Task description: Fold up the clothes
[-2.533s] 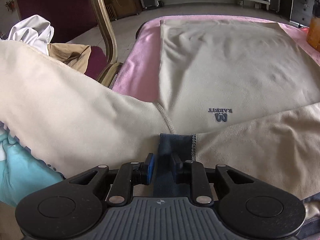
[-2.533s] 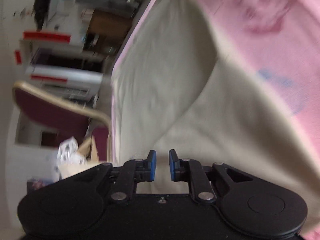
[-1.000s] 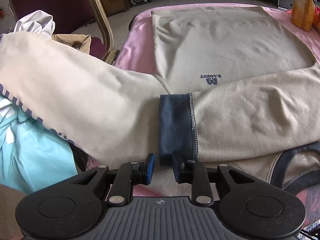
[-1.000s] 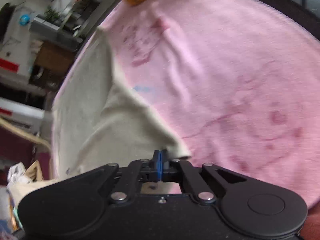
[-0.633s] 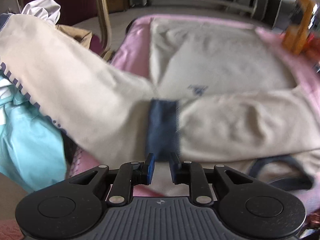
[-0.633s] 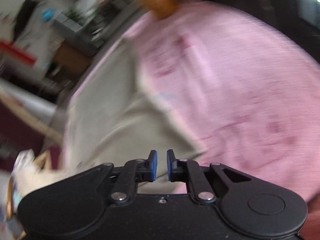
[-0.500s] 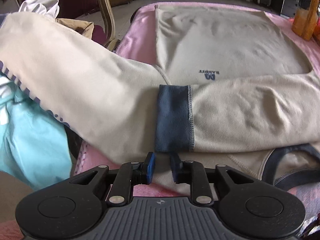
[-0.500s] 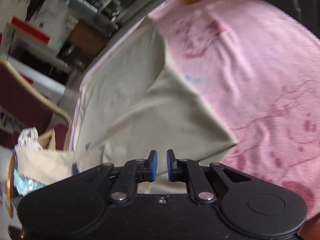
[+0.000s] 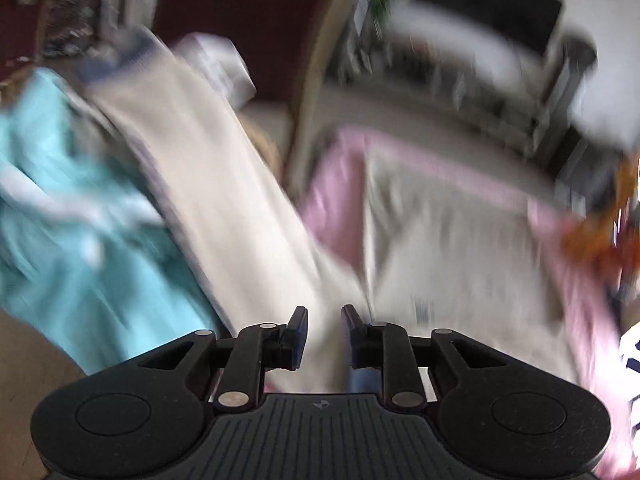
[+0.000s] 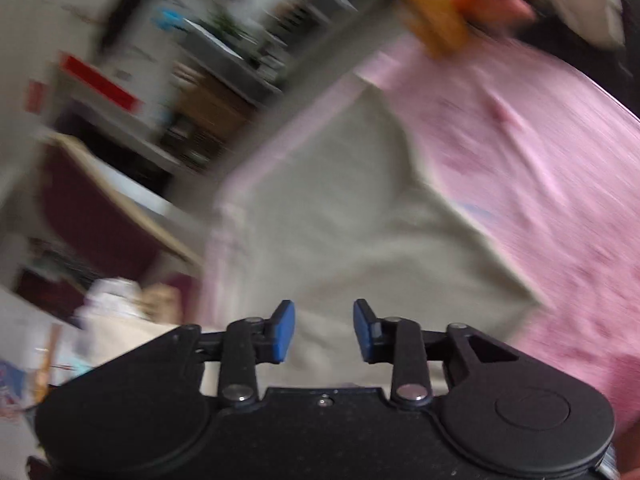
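Observation:
A cream long-sleeved top (image 9: 448, 252) lies spread on a pink cloth (image 9: 340, 196); both views are blurred by motion. Its left sleeve (image 9: 224, 208) runs off the table edge toward the upper left. My left gripper (image 9: 323, 330) is open above the base of that sleeve, with nothing between its fingers. In the right wrist view the top (image 10: 332, 224) has its other sleeve folded across the body. My right gripper (image 10: 323, 330) is open just above that cream fabric, holding nothing.
A turquoise garment (image 9: 80, 232) hangs at the left. A maroon chair with a wooden frame (image 9: 316, 92) stands behind the table's left edge, with white clothes (image 10: 112, 300) on its seat. An orange object (image 10: 436, 28) stands at the far side. Shelves line the back.
My left gripper has swung up and to the left, away from the navy cuff of the folded sleeve. My right gripper's jaws have spread wider and it has turned toward the top's body.

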A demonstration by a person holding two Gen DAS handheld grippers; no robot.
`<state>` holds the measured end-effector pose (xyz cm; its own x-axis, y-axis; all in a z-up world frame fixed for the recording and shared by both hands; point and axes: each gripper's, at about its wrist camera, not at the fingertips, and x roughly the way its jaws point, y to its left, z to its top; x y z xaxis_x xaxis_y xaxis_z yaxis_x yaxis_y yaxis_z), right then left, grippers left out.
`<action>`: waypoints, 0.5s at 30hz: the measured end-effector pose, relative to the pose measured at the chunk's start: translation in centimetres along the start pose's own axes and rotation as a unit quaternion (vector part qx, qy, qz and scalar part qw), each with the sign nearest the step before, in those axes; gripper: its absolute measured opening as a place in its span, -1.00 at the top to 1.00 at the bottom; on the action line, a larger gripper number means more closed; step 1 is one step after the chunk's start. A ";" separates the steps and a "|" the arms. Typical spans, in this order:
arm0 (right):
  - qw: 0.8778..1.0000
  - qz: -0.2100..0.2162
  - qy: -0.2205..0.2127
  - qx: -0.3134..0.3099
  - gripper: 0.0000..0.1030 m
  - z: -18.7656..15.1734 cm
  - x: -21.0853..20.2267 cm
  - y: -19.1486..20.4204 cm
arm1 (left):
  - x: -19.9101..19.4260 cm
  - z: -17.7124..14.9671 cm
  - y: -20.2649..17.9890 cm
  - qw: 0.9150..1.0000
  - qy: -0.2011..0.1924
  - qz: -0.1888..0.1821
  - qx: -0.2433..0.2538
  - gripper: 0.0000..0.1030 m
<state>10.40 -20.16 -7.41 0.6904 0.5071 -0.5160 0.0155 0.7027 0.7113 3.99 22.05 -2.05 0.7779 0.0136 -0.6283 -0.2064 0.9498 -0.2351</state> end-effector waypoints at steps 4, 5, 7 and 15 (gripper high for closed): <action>0.997 0.061 -0.046 -0.012 0.12 0.4 -0.2 5.2 | -1.9 4.3 5.6 0.992 -0.087 0.013 -0.085 0.61; 0.995 0.076 -0.058 -0.015 0.12 0.5 -0.2 6.5 | -2.0 5.3 7.1 0.990 -0.097 0.014 -0.105 0.62; 0.995 0.073 -0.063 -0.024 0.13 0.4 0.5 8.3 | -2.0 7.2 9.8 0.983 -0.112 0.015 -0.142 0.70; 0.998 0.056 0.008 -0.029 0.12 -1.1 5.5 13.6 | 0.5 12.1 14.8 0.978 -0.093 0.041 -0.181 0.37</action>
<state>13.56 -7.24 -1.09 0.6736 0.5916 -0.4430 -0.1030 0.6687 0.7364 8.50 39.86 3.10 0.8372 0.1731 -0.5187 -0.4430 0.7708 -0.4578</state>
